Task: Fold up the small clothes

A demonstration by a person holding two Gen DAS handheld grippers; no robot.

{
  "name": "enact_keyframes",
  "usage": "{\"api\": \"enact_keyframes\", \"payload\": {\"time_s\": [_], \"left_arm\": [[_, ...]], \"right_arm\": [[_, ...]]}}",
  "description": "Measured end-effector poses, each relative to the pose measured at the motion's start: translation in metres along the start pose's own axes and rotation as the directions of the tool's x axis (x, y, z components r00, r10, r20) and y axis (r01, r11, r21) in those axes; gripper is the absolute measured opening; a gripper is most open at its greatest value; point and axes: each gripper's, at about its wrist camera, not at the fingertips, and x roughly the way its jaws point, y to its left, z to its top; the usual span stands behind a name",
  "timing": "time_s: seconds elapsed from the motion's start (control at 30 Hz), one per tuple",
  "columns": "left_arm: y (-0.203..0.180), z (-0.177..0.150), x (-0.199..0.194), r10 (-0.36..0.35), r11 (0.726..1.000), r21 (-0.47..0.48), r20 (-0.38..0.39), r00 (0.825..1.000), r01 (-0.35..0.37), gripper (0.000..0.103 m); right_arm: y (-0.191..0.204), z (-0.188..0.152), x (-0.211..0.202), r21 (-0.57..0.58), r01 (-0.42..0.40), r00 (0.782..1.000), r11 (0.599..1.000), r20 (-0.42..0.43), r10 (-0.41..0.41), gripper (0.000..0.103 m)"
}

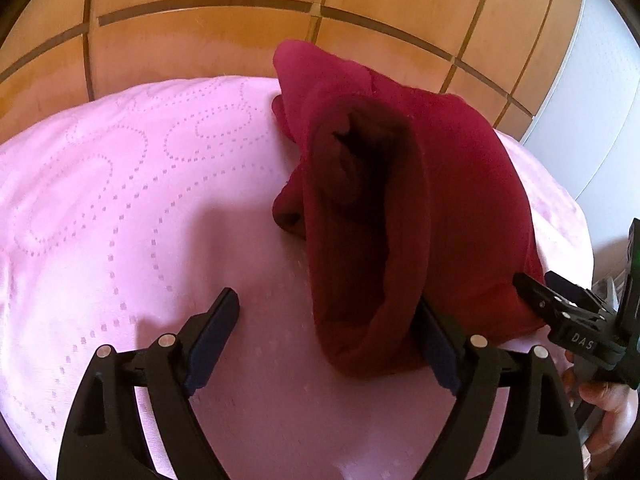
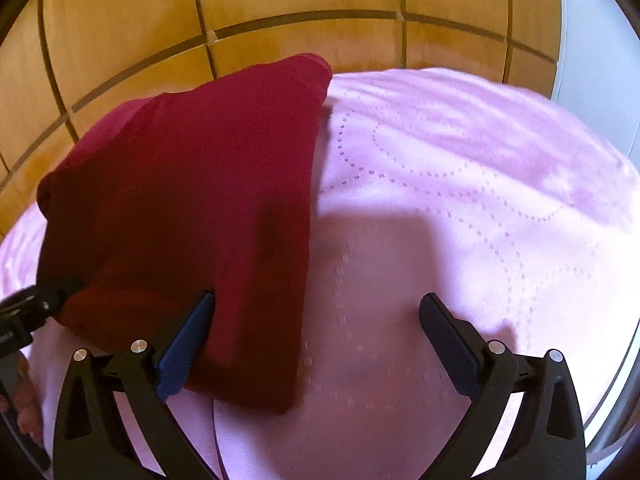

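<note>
Dark red cloth is what fills both my wrist views — the small garment (image 1: 404, 208) lies bunched on a pink quilted cover (image 1: 132, 208) stitched with dotted loops. Beyond the cover I see a floor of orange tiles (image 1: 208, 40) with pale grout lines, and a white wall or panel (image 1: 600, 80) at the right edge.

From my left wrist camera the garment shows a wide round opening facing me, dark inside, with its hem curling down toward the lower fingers. My left gripper (image 1: 326, 314) stands wide apart and holds nothing. Its right finger sits just against the outside of that hem, while the left finger is over bare cover. Part of the hem lies between the two, but neither pad presses on it.

My right gripper (image 2: 316, 312) is spread about as wide as it goes, also empty. In the right wrist view its left finger (image 2: 188, 340) rests at the near edge of the red garment (image 2: 192, 200), and the right one is over the pink cover (image 2: 480, 200), well clear of the cloth. The garment's near corner lies flat between them. At the far left of that view I can see the tip of my other gripper (image 2: 24, 308) at the cloth's edge, with a bit of a hand (image 2: 28, 420) below it.
</note>
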Motion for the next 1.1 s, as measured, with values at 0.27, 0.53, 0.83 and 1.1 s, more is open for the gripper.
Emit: {"api": "enact_keyframes", "payload": {"time_s": [0.27,0.53,0.83,1.1], "left_arm": [[-0.015,0.032,-0.054,-0.027,0.998,0.054,0.207,0.978,0.016,0.085],[-0.03,0.092,0.015,0.222,0.968,0.093,0.109,0.969,-0.233,0.083],[0.012,0.068,0.05,0.143,0.989,-0.043,0.012,0.99,-0.142,0.091],[0.008,0.055,0.012,0.114,0.992,-0.064,0.035,0.993,-0.112,0.1]], "right_arm": [[-0.014,0.028,-0.026,0.099,-0.096,0.992,0.99,0.091,0.087,0.099],[0.001,0.09,0.018,0.12,-0.034,0.996,0.992,0.086,0.024,0.099],[-0.001,0.086,0.052,0.098,-0.042,0.999,0.994,0.037,0.038,0.099],[0.011,0.084,0.017,0.081,0.0,0.998,0.997,0.066,-0.005,0.099]]}}
